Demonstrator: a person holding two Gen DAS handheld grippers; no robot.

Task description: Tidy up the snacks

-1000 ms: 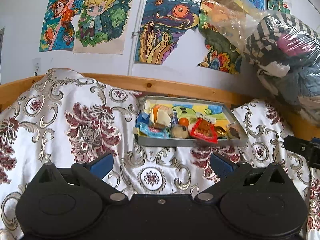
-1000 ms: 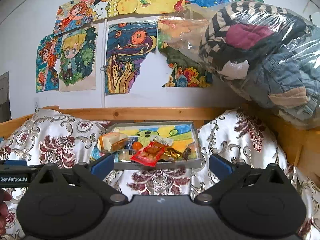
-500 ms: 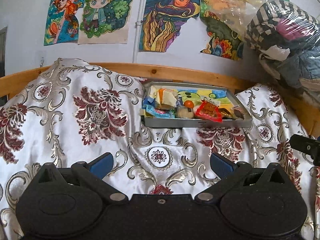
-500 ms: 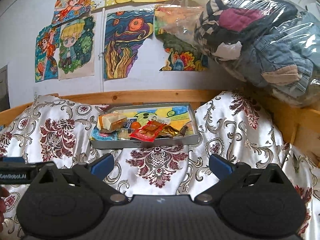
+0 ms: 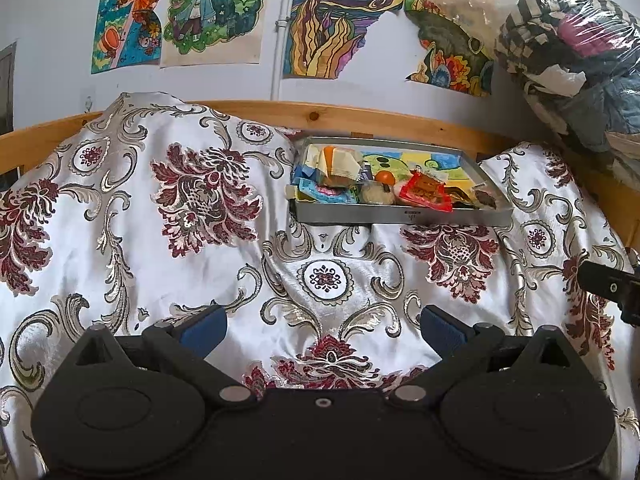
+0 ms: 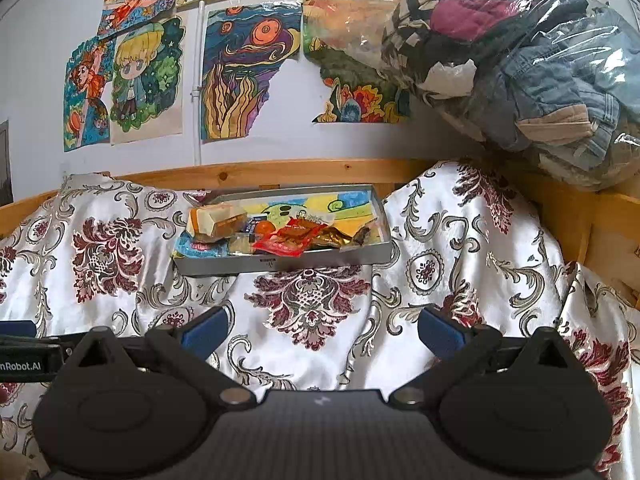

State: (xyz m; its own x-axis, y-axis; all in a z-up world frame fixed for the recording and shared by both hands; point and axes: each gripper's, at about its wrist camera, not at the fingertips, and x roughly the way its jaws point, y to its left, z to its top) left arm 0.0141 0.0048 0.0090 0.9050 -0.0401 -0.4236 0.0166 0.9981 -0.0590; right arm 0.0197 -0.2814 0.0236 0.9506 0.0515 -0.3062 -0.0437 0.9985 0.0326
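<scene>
- Left gripper [image 5: 322,322] and right gripper [image 6: 320,330]: both spread, empty, hovering over the patterned bedspread [image 5: 120,216], well short of the snacks.
- Snacks piled in the metal tray [image 6: 280,262] near the wooden rail; red packet [image 6: 286,240] overhangs its front edge.
- Risk: tray sits on soft, uneven fabric; a push could tip it.
- Versus 1 s ago: both grippers farther back from the tray; tray unchanged.

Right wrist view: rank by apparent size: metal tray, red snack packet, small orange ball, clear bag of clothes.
1. clear bag of clothes
2. metal tray
3. red snack packet
4. small orange ball, partly hidden, so its full size is unsure
</scene>
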